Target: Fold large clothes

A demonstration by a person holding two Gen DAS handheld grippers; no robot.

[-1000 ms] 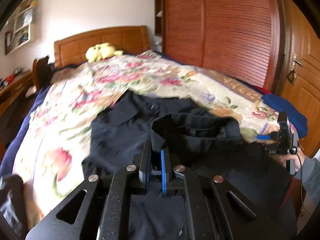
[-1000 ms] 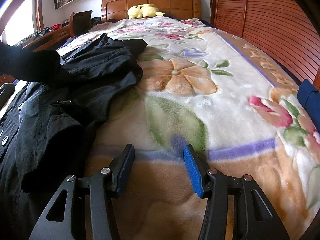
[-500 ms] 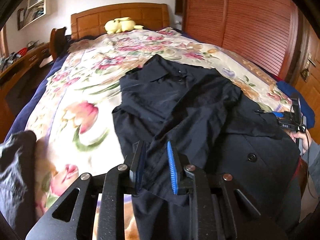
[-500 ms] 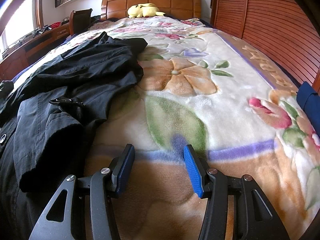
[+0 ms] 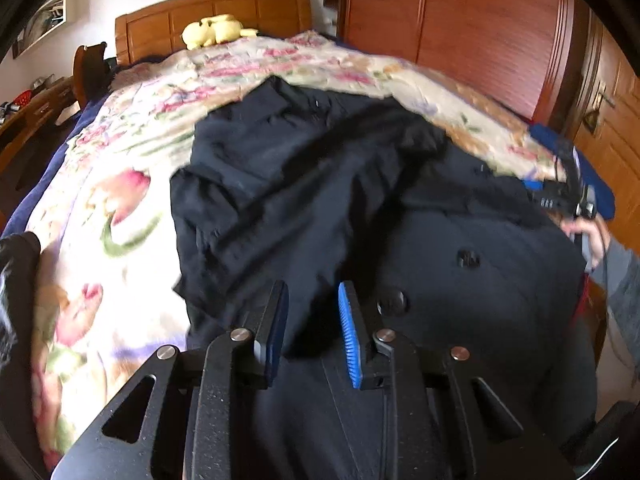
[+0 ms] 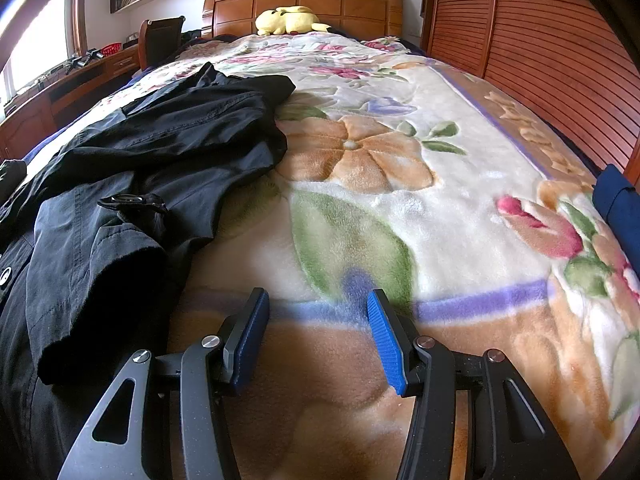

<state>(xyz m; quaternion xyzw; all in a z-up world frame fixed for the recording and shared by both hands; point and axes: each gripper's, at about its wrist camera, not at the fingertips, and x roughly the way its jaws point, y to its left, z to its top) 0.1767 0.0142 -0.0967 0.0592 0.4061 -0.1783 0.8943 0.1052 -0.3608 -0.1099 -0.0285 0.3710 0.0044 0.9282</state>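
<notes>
Matt black cloth coat (image 5: 320, 200) on fluffy fleece blanket (image 6: 400, 208); glossy, probably varnished, wooden headboard (image 6: 320, 0).

The right gripper (image 6: 318, 332) hovers with jaws apart over the floral blanket (image 6: 400, 208); the black coat (image 6: 132, 184) lies at nine o'clock, the yellow plush toy (image 6: 290, 20) at twelve.

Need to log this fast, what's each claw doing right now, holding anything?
Left claw: opening above the black fabric coat, gripping nothing.
Right claw: open, empty, over the floral fleece blanket.
</notes>
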